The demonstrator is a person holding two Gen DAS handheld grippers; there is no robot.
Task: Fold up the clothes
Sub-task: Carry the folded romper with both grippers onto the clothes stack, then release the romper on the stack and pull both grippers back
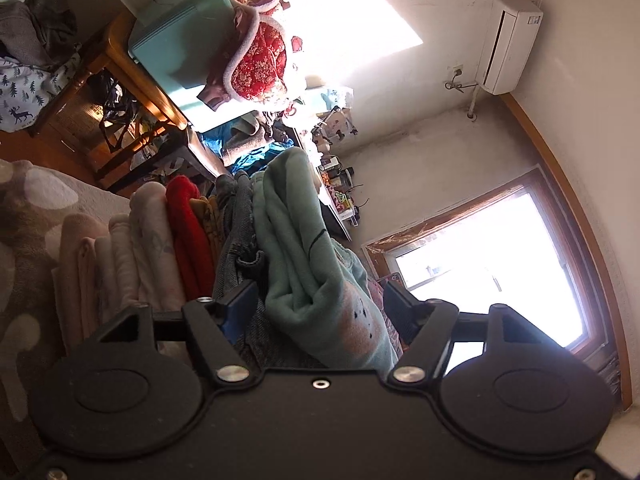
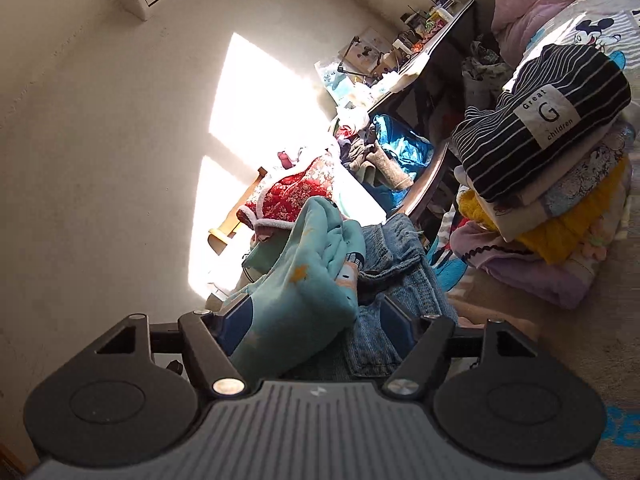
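Note:
A folded mint-green garment [image 1: 304,248] lies as the outer layer of a pile of folded clothes [image 1: 160,240] that runs through pink, white, red, mustard and denim pieces. The left wrist view is rolled sideways. My left gripper [image 1: 320,300] is open, and the mint garment's near end sits between its fingers. In the right wrist view the same mint garment [image 2: 296,300], printed with small stars, rests on folded blue jeans [image 2: 396,276]. My right gripper [image 2: 316,316] is open around its near edge; the cloth touches the left finger [image 2: 236,320] and stands apart from the right one.
A second stack of folded clothes, topped by a black striped garment [image 2: 544,128], stands to the right on the bed. Behind are a cluttered dark desk [image 2: 424,64], a red quilted jacket [image 2: 296,196], a teal box [image 1: 176,40], a window [image 1: 492,264] and a wall air conditioner [image 1: 508,44].

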